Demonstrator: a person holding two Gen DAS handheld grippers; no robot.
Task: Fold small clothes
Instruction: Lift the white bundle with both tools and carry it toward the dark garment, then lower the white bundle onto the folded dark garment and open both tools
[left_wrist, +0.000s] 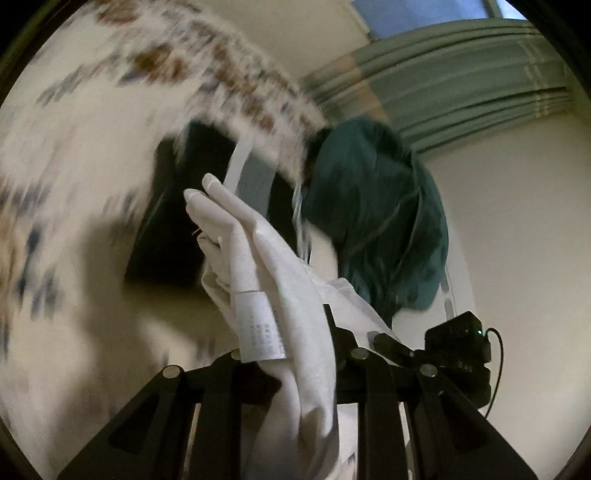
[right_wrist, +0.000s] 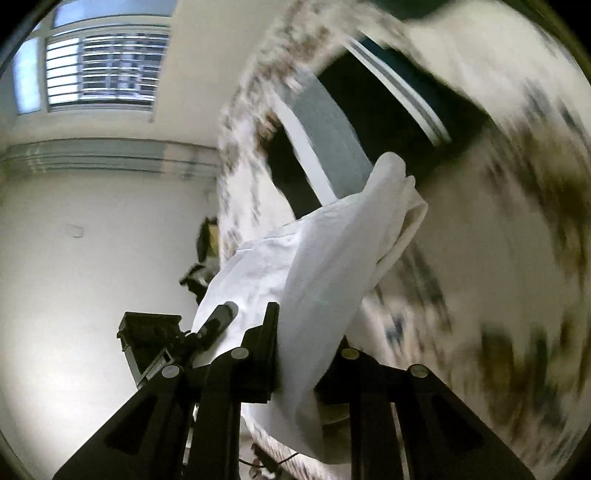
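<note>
So you've got one white garment (left_wrist: 280, 295) pinched in both grippers: left gripper (left_wrist: 295, 354) and right gripper (right_wrist: 299, 332) are each clamped nearly closed on a bunched edge, with one care label (left_wrist: 258, 325) dangling by the left. It hangs above the floral bedspread (left_wrist: 74, 177), near its far edge. Also on the bed: one teal garment (left_wrist: 376, 221) and one dark striped piece (right_wrist: 332, 136). The room's blurry: cream walls, one barred window (right_wrist: 99, 74).

Your views: dim, warm indoor light; daylight from window (right_wrist: 99, 70); heavy motion blur on patterned bedding (left_wrist: 92, 122); fisheye-curved, dark-vignetted edges.
</note>
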